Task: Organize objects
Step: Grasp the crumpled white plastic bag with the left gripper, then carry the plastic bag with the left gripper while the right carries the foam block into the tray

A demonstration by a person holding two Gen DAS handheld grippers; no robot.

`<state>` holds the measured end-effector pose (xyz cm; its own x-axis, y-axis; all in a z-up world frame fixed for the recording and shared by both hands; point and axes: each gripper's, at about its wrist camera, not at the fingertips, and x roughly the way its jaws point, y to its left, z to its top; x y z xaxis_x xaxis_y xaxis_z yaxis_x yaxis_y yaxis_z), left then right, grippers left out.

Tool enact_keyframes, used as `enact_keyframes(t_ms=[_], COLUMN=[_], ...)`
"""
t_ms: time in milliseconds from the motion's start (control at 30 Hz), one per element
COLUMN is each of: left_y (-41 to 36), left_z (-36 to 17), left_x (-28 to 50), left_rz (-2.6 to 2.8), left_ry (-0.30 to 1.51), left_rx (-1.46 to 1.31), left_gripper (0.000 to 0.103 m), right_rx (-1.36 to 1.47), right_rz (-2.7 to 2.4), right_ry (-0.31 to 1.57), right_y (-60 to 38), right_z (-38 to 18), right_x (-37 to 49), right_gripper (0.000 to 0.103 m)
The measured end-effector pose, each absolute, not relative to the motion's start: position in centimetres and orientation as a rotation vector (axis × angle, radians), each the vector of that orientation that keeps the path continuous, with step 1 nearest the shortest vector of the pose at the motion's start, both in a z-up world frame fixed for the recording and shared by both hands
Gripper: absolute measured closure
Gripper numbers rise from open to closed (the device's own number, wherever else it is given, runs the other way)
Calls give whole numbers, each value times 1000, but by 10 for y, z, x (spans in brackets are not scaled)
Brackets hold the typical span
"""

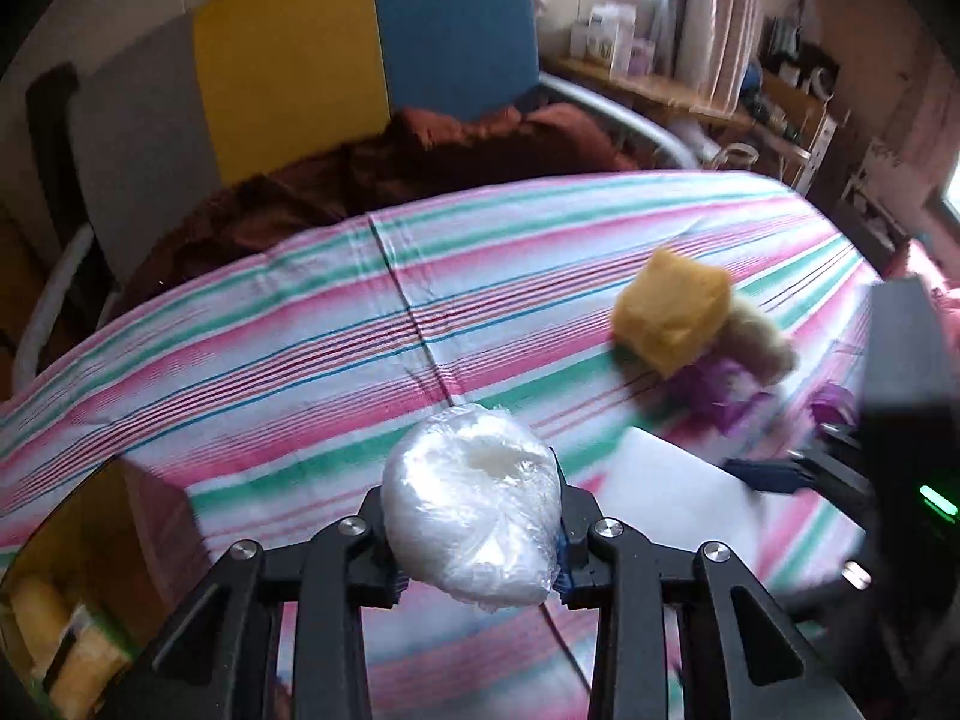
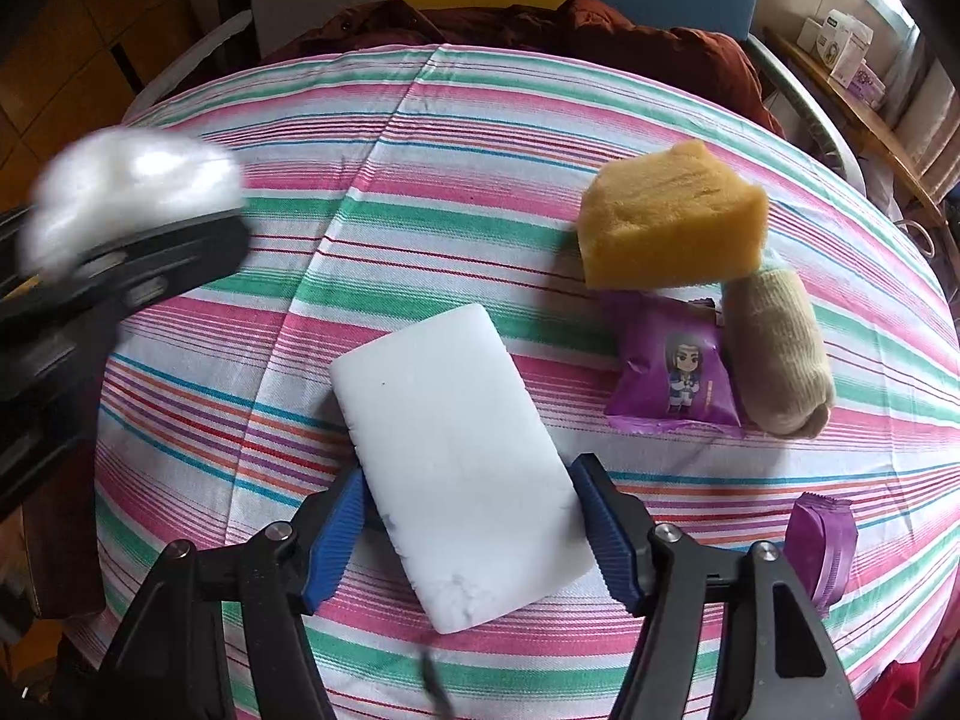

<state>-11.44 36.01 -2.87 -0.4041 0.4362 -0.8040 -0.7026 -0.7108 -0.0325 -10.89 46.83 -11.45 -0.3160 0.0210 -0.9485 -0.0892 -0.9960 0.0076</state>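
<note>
My left gripper [image 1: 474, 534] clenched a crinkled clear plastic bundle [image 1: 474, 504]; my right gripper [image 2: 474, 531] straddled, ungripped, a white rectangular foam block [image 2: 456, 456] near a yellow sponge wedge [image 2: 672, 222].

The bundle [image 1: 474, 510] looks wrapped in glossy, crinkled clear plastic film. The striped sheet [image 2: 480, 138] is matt woven cloth. The white block [image 2: 462, 468] is matt and smooth, perhaps foam. The yellow sponge [image 2: 672, 216] is porous and rough. The purple packet [image 2: 672, 372] is shiny foil. The sock [image 2: 777, 348] is knitted.
</note>
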Motion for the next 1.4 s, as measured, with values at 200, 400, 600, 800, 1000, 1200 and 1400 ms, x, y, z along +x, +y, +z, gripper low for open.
enact_keyframes(t_ms=[200, 400, 600, 800, 1000, 1200, 1400], left_y=[321, 270, 220, 177, 144, 118, 91], left_z=[-3, 6, 13, 11, 2, -3, -7], left_x=[-80, -53, -31, -25, -24, -30, -48], left_rz=[2208, 2342, 2449, 2515, 2556, 2578, 2593], left_ry=[340, 308, 283, 226, 166, 106, 17], left_rx=[-1026, -985, -943, -964, -1000, -1028, -1076], left_gripper=[67, 67, 67, 66, 66, 66, 66], right_rx=[-1751, -1698, -1639, -1620, -1597, -1613, -1652], right_rz=[2560, 2637, 2682, 2705, 2775, 2892, 2946], right_ry=[66, 9, -32, 3, 117, 142, 187], right_y=[465, 452, 443, 433, 410, 354, 301], right_z=[-105, -97, -89, -79, -61, -41, -33], right_x=[-110, -99, -95, -84, -79, -82, -105], right_gripper=[36, 36, 36, 36, 36, 36, 36])
